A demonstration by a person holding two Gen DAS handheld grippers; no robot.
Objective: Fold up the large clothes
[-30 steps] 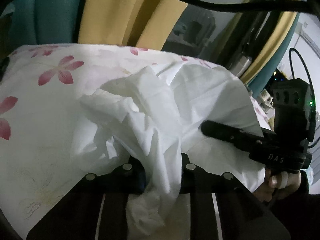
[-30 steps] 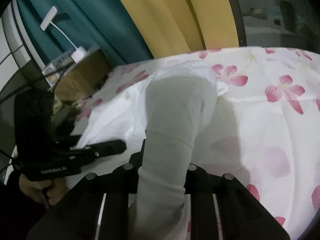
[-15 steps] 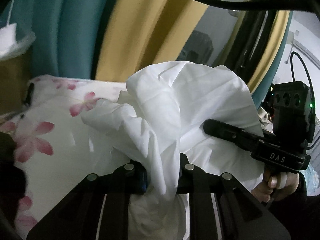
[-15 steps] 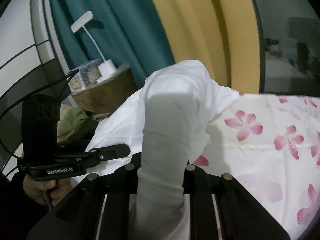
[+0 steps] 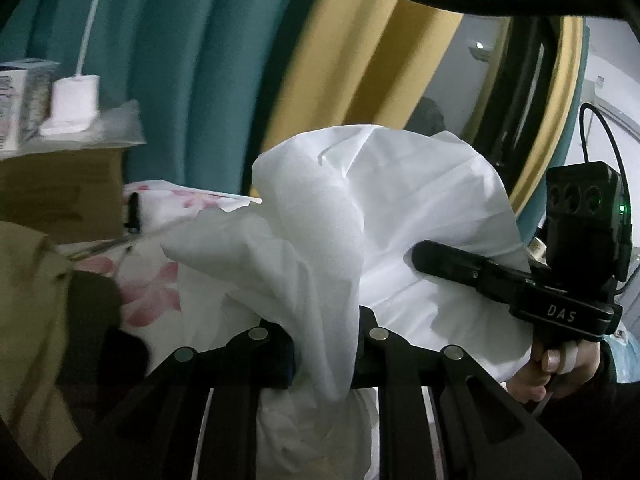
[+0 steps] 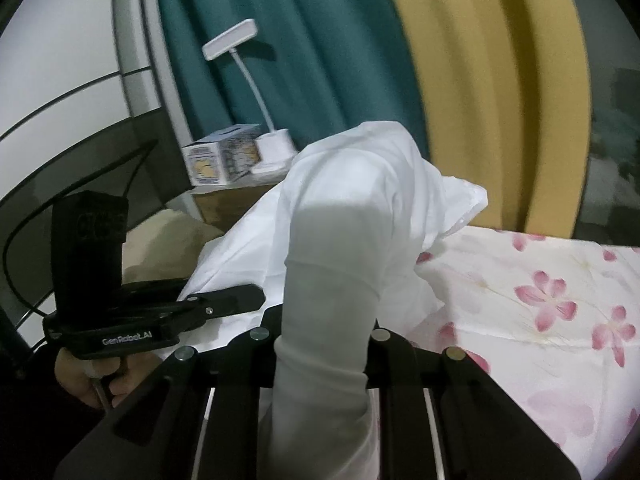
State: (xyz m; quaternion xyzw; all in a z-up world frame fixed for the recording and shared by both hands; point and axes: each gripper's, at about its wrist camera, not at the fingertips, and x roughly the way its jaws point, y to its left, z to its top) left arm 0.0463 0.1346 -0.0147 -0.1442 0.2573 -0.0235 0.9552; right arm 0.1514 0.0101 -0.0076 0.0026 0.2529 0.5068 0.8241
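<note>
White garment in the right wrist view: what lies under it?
Under the lifted white garment, pinched by both the right gripper and left gripper, the floral bedsheet shows at the right. The bed beneath the draped middle is covered, so nothing there can be told.
</note>
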